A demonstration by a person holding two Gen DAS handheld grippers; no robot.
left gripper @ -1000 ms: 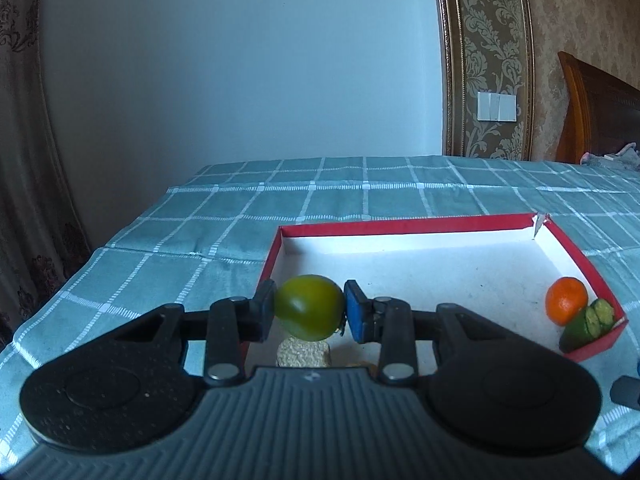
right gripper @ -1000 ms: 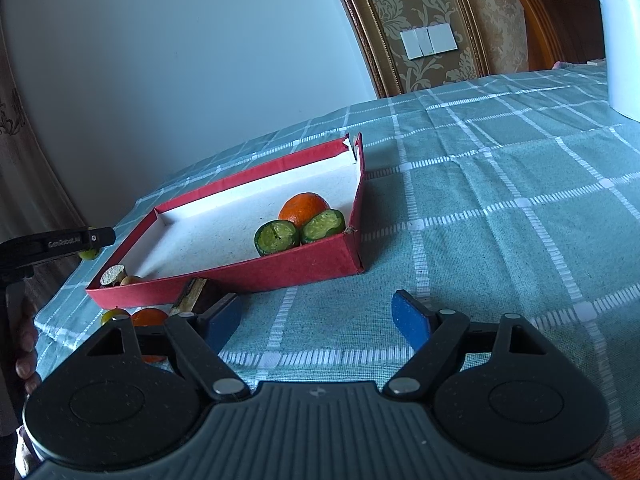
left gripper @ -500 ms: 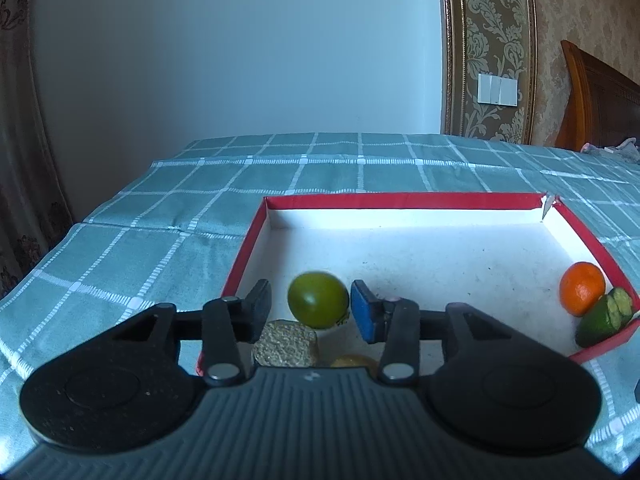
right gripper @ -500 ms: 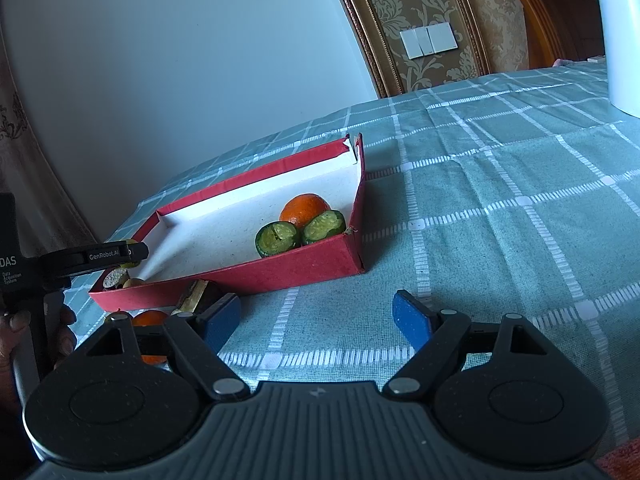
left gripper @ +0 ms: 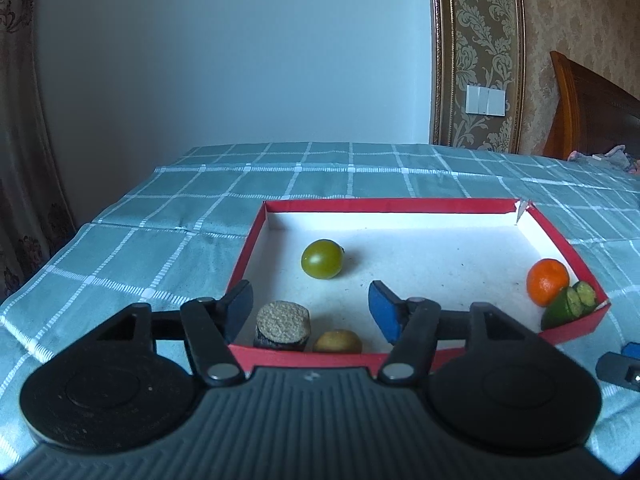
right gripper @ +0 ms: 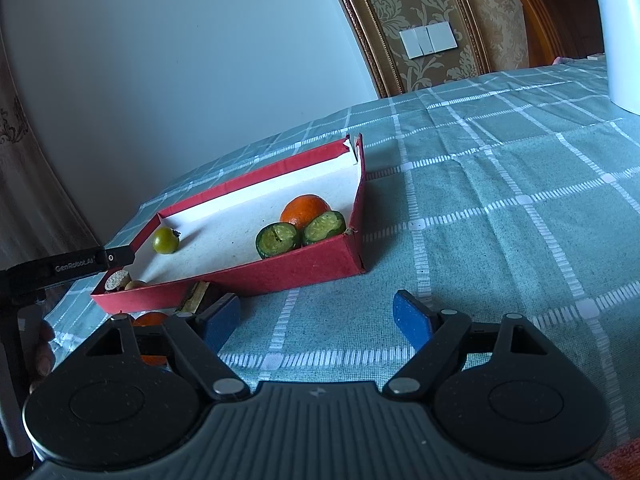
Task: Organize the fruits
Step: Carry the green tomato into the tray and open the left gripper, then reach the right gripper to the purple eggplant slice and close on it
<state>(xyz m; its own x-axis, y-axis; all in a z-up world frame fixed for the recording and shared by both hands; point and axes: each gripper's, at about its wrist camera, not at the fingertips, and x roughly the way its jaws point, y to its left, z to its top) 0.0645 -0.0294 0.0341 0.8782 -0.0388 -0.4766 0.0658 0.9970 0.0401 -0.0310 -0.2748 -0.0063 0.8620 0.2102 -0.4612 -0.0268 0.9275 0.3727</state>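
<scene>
A red tray (left gripper: 384, 204) with a white floor lies on the checked cloth; it also shows in the right wrist view (right gripper: 304, 272). A green tomato (left gripper: 322, 259) (right gripper: 165, 240) rests free on its floor near the left wall. My left gripper (left gripper: 310, 310) is open and empty just behind it, over the near rim. A brown-topped round piece (left gripper: 282, 324) and a small yellow-brown fruit (left gripper: 338, 341) sit at the near rim. An orange (left gripper: 547, 282) (right gripper: 305, 207) and two cut green halves (left gripper: 568, 307) (right gripper: 300, 233) lie in the right corner. My right gripper (right gripper: 316, 322) is open and empty above the cloth.
Outside the tray's near wall, by my right gripper's left finger, lie an orange fruit (right gripper: 150, 320) and a brown block (right gripper: 198, 294). A white jug (right gripper: 618, 32) stands at the far right. The table edge runs along the left, with a curtain beyond.
My left gripper opened and let go of the green tomato, which now rests on the tray floor. The gripper has drawn back. My right gripper has stayed put.
</scene>
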